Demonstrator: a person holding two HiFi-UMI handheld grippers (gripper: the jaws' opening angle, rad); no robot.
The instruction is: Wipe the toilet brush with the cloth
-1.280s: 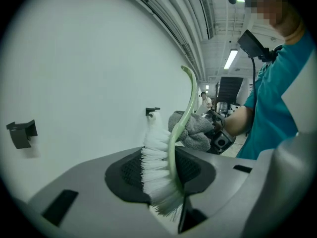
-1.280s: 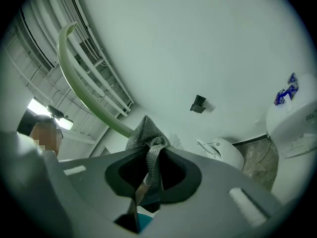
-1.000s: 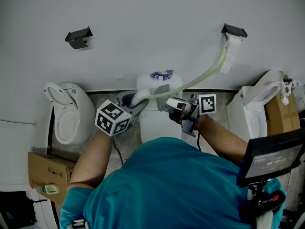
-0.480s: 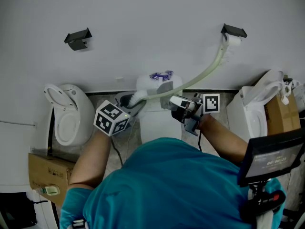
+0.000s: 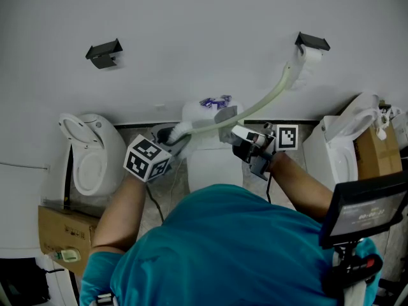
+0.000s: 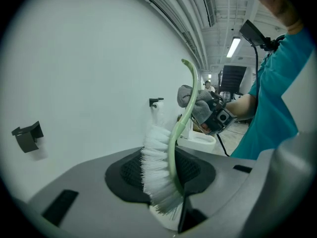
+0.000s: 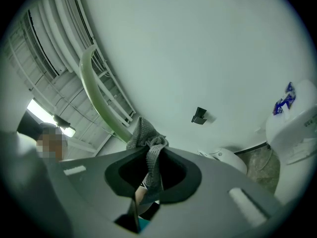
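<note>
Gripping items, two in number.

Item 1: toilet brush (image 5: 271, 99). Pale green curved handle, white bristle head. The left gripper (image 5: 168, 140) has its jaws closed on the head. The left gripper view shows the bristles (image 6: 156, 168) sandwiched between the two dark pads, with the handle (image 6: 181, 117) rising out of the jaws and bowing over at the top. From the head view the handle runs up and to the right, its far end near the toilet roll (image 5: 307, 61) under a black wall bracket (image 5: 312, 41).

Item 2: cloth (image 5: 227, 115). Grey, knitted texture. The right gripper (image 5: 233, 130) has its jaws clamped on it. The right gripper view shows a bunched fold (image 7: 147, 139) standing above the pads and a strip hanging down between them, with the handle (image 7: 97, 97) passing just behind the bunch. The cloth lies against the handle partway along, well apart from the bristles.

View notes: the left gripper view alone shows the cloth (image 6: 192, 100) lapped around the handle, with the right gripper (image 6: 216, 119) behind it and a teal sleeve (image 6: 277, 103). The head view alone shows both grippers over the middle toilet (image 5: 213, 164), blue wrappers (image 5: 215, 101) on its tank, a second toilet (image 5: 89, 152) at left and a cardboard box (image 5: 64, 225). The right gripper view hides the bristle head.
</note>
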